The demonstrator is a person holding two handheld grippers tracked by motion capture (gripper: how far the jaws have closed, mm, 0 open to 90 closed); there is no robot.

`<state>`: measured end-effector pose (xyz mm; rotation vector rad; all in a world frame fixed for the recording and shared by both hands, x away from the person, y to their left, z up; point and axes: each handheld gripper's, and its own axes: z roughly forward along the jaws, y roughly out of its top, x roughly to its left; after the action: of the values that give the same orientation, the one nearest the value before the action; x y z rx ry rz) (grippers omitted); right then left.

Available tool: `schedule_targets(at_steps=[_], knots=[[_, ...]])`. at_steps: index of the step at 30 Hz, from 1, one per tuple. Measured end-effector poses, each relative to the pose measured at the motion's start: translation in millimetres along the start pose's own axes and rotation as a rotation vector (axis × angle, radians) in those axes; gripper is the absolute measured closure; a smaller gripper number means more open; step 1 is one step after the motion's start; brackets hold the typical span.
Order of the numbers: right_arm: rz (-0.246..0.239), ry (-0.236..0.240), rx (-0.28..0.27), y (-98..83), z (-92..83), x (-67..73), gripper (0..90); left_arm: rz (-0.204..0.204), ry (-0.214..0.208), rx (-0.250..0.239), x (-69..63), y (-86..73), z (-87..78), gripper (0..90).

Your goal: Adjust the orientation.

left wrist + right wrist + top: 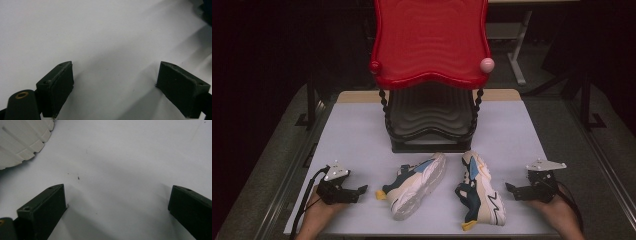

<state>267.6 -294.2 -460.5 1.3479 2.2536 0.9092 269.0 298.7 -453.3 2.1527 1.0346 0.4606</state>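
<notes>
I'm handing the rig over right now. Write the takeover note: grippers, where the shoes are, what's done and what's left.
Left gripper: open, nothing between the jaws, resting low on the table at the left, aimed toward the shoes.
Right gripper: open, holding nothing, low at the right, aimed inward.
Left shoe: lying on its side, sole facing the near edge, just in front of the rack.
Right shoe: also tipped on its side beside it, apart from the first.
Two-tier rack: red top shelf and dark lower shelf both bare.
Done: nothing gripped yet.
Left: probably pick up each shoe and set it on the rack.
</notes>
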Motion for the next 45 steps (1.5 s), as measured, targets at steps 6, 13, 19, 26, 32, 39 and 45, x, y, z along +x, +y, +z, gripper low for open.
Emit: schedule_targets(at_steps=[6,13,19,26,32,39,45], knots=[[0.001,0.0,0.0,-0.1,0.0,0.0,0.7,0.002,-0.003,0.002,0.8,0.5,0.0,13.1],[0.001,0.0,0.0,0.0,-0.1,0.1,0.7,-0.011,-0.058,-0.017,4.6,4.9,-6.5,21.0],[0.0,0.0,0.0,0.0,0.0,0.0,0.7,0.003,-0.098,-0.049,1.7,17.8,-11.0,37.6],[0.001,0.001,-0.001,0.0,0.1,-0.1,0.7,0.035,-0.19,-0.071,-6.1,42.7,-2.1,52.2],[0.001,0.001,-0.001,0.0,0.1,-0.1,0.7,0.081,-0.232,-0.083,-16.6,60.8,8.3,59.4],[0.001,0.001,0.0,0.0,0.1,-0.2,0.7,0.128,-0.282,-0.076,-29.8,76.7,29.5,61.3],[0.0,0.001,-0.001,0.0,0.2,-0.2,0.7,0.176,-0.326,-0.057,-41.4,83.8,44.4,61.2]])
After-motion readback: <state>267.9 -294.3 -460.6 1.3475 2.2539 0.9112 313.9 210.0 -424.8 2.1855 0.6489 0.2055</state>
